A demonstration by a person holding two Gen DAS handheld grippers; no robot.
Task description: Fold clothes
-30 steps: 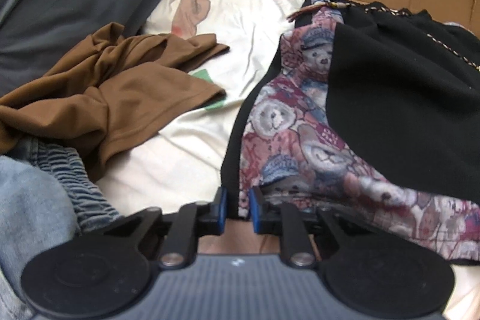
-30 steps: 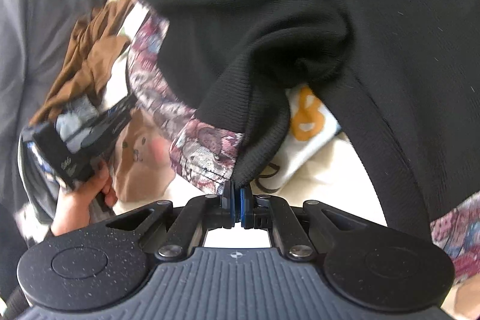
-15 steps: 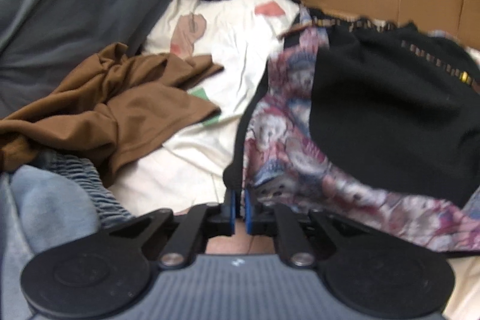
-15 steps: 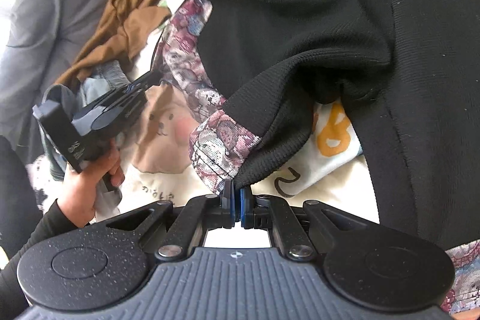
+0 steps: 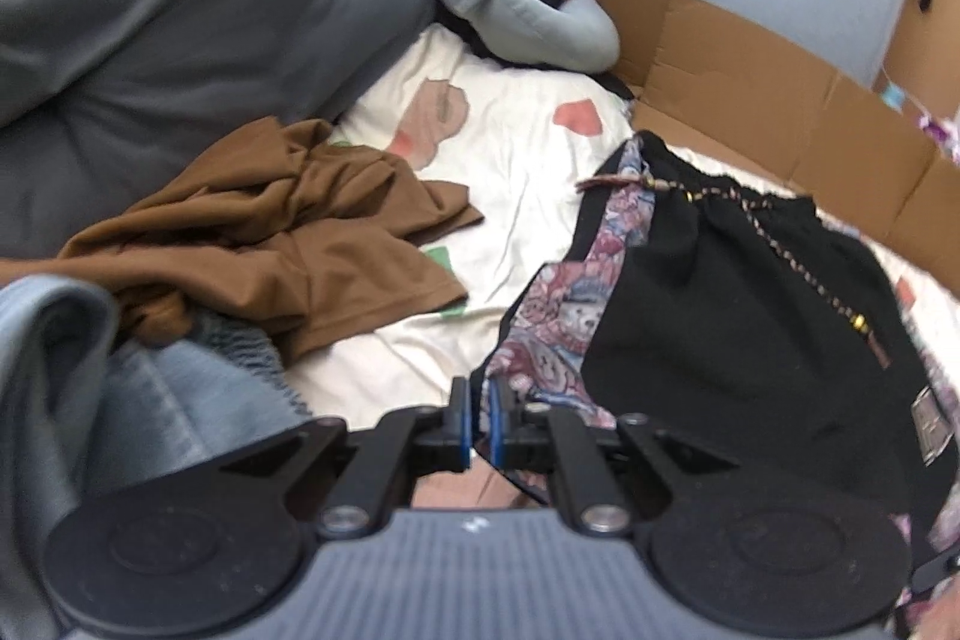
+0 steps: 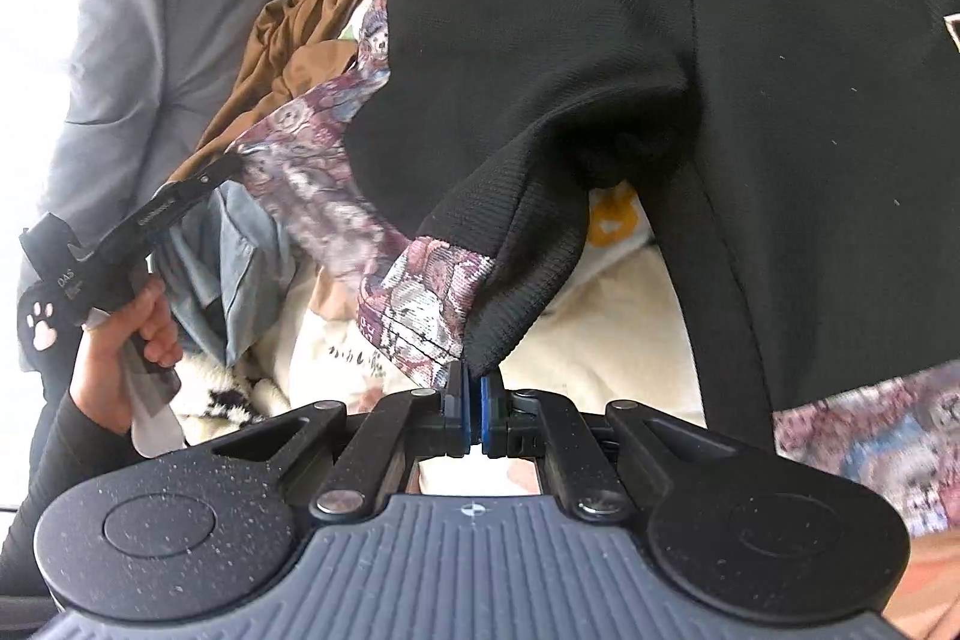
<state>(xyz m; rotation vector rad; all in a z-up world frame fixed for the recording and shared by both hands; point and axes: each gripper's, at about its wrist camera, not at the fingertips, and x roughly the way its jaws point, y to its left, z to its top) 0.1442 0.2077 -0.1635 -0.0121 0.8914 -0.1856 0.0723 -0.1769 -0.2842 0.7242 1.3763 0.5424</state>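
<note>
**Black garment held at two points over the bed**

Black with teddy-bear print panels, the garment point(image 5: 708, 316) lies spread on the cream sheet point(image 5: 528, 172), its near edge lifted. The left gripper point(image 5: 477, 421) pinches the printed hem at one corner; the right gripper point(image 6: 471, 409) is clamped on a black ribbed cuff beside a printed strip. A hand point(image 6: 129, 340) grips the left tool's handle. One crumpled brown shirt point(image 5: 282, 244) sits toward the sheet's left side, with one blue denim piece point(image 5: 150, 400) just beside it. One grey quilt point(image 5: 180, 4) and one grey pillow point(image 5: 516, 16) lie at the far edge. Flattened cardboard point(image 5: 768, 100) lines the right side; nothing visible rests in it.
</note>
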